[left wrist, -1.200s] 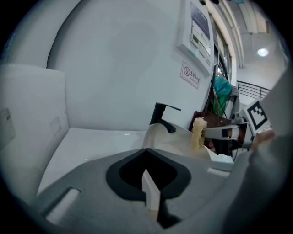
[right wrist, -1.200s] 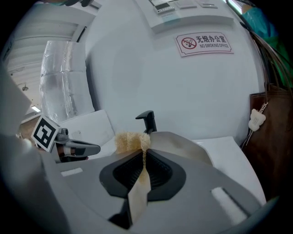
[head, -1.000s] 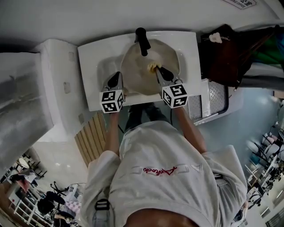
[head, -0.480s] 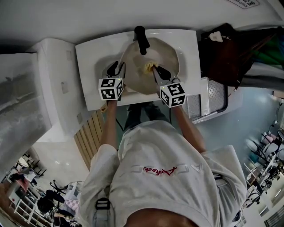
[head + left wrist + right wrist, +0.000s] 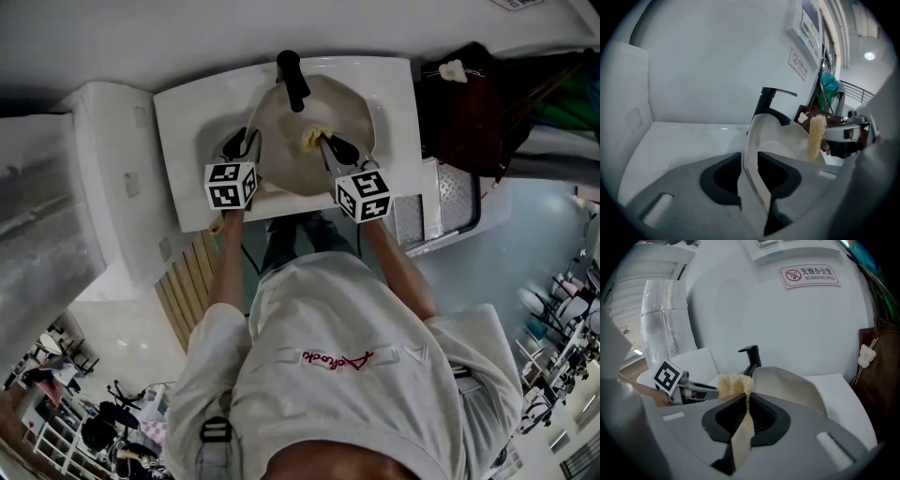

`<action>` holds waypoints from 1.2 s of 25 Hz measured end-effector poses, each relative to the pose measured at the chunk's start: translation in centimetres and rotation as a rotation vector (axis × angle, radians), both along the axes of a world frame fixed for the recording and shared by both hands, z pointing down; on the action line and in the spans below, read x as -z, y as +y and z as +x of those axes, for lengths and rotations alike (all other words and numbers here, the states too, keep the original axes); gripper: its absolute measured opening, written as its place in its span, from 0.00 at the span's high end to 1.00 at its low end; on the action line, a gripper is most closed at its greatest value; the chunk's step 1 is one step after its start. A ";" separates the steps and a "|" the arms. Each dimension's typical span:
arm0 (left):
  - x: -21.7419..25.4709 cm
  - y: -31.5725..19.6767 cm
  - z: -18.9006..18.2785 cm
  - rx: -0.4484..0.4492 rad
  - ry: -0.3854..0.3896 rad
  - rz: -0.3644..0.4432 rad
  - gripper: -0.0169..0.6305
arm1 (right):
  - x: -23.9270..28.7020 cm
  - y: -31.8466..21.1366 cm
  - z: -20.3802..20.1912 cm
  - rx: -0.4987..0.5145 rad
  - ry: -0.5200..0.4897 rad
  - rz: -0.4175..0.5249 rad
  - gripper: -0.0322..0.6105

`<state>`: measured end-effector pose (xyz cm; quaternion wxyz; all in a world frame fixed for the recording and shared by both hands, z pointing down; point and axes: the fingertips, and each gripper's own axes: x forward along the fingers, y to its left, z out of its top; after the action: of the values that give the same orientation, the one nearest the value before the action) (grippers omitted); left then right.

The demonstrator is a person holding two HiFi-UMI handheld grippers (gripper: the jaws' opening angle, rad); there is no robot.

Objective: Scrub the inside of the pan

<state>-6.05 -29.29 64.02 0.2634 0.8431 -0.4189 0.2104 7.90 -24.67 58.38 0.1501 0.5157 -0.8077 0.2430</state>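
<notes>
A beige pan [image 5: 349, 114] stands tilted in the white sink [image 5: 183, 173], under the black faucet [image 5: 292, 80]. My left gripper [image 5: 246, 145] is at the pan's left rim. In the left gripper view the rim [image 5: 761, 136] fills the gap between its pads. Its jaws [image 5: 749, 176] opened wide and have just been closing a little onto that rim. My right gripper [image 5: 328, 148] is shut on a yellow sponge [image 5: 310, 139], held over the pan's inside. The sponge [image 5: 733, 383] sticks out past the right gripper [image 5: 746, 404], in front of the pan wall [image 5: 787, 385].
A dark brown bag [image 5: 478, 112] hangs right of the sink, above a metal tread plate [image 5: 459, 206]. A white boxed column [image 5: 112, 187] stands to the left, with wooden slats [image 5: 192, 291] below it. A no-smoking sign [image 5: 810, 275] is on the wall.
My left gripper went from shut and short of the pan to open, moved forward, and now straddles the pan's left rim. The right gripper and sponge stayed put.
</notes>
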 end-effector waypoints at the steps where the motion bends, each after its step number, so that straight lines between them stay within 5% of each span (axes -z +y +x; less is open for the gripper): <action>1: -0.3 0.3 -0.2 0.004 -0.004 -0.008 0.80 | 0.0 0.0 0.0 0.000 0.001 -0.001 0.91; 20: -1.2 1.2 -0.8 0.065 0.020 -0.083 0.91 | -0.7 0.2 -1.1 0.030 0.024 -0.012 0.91; 30: -1.1 1.2 -0.7 0.062 0.035 -0.083 0.91 | -5.0 -1.6 -2.5 0.215 0.323 -0.062 0.91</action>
<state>-6.78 -28.08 65.16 0.3118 0.8217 -0.4312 0.2042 5.44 -26.25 63.36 0.3186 0.4538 -0.8158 0.1644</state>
